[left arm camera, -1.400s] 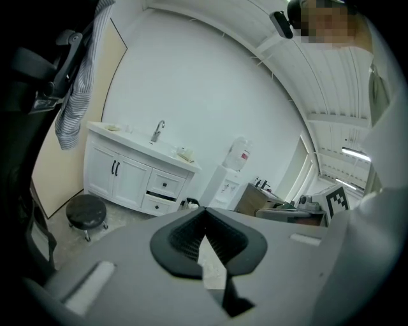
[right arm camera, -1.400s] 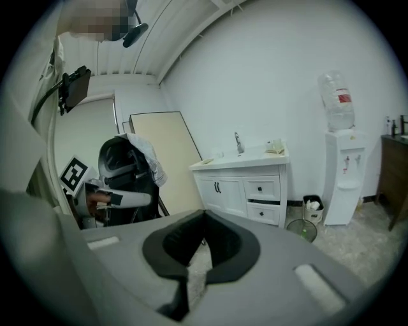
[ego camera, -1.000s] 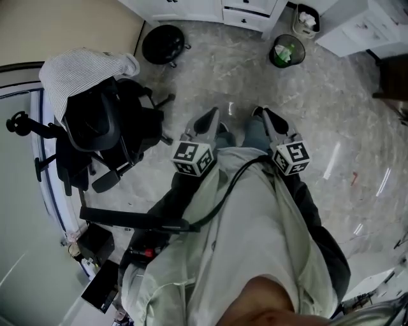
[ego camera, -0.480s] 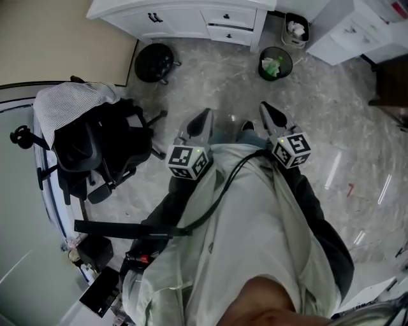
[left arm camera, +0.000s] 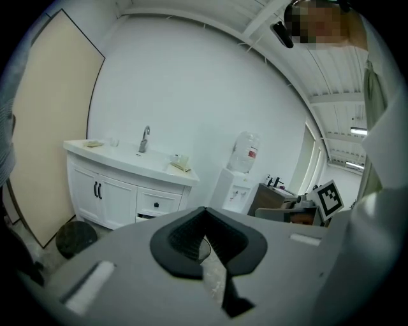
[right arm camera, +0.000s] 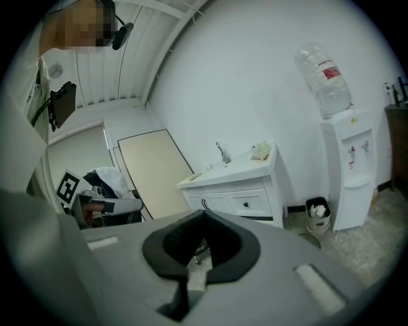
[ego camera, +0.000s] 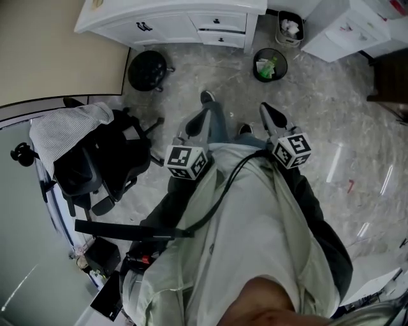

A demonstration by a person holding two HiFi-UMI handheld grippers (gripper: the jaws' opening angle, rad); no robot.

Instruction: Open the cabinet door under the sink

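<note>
While both grippers are held out ahead of the person's body, an office chair [ego camera: 95, 159] draped with a pale striped cloth [ego camera: 64, 130] is seen at the left of the head view, with a round black stool [ego camera: 147, 70] above it. At the upper left of that frame a white vanity [ego camera: 255, 7] is found, and the cabinet doors [ego camera: 162, 28] under its sink are shut. They are two white panelled leaves set side by side, each marked by a short dark handle [ego camera: 143, 27] at the meeting edge. The same doors [left arm camera: 115, 200] are shown at the lower left of the left gripper view, below a faucet [left arm camera: 145, 138], with drawers [left arm camera: 158, 204] to their right. The left gripper [ego camera: 199, 121] is held near the middle of the head view, well apart from the doors, its jaws pressed together on nothing. To its right, the right gripper [ego camera: 269, 114] is likewise closed and empty. Two waste bins [ego camera: 269, 65] are seen on the marbled floor [ego camera: 331, 114] above the right gripper.
</note>
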